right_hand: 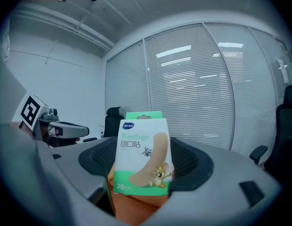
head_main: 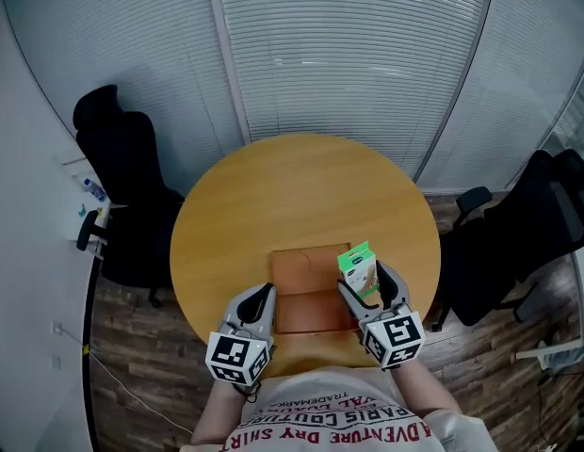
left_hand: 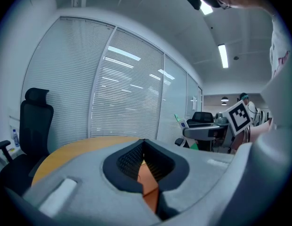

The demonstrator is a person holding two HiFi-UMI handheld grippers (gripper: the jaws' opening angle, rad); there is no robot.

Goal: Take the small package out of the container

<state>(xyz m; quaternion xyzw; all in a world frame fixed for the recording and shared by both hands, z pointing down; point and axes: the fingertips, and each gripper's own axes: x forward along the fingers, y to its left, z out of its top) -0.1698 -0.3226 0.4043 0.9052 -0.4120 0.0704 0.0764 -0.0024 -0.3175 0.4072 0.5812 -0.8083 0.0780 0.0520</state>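
Our right gripper (head_main: 367, 288) clamps the small green-and-white cardboard bandage package (right_hand: 142, 149) upright between its fingers, with the flat brown cardboard container (head_main: 303, 276) just below the fingertips. Only the package's lower part sits between the pads, so a quick swing could let it pivot or slip out. Our left gripper (left_hand: 145, 154) is closed and seems to pinch the container's edge. If that pinch slackens, the container may slide across the round wooden table (head_main: 273, 196).

Round wooden counter (head_main: 301, 196) at centre. Black office chair (head_main: 122, 186) left, another (head_main: 527, 243) right. White blinds (head_main: 358, 55) far. Plank floor (head_main: 132, 365). Ceiling strip light (left_hand: 223, 55) lit.
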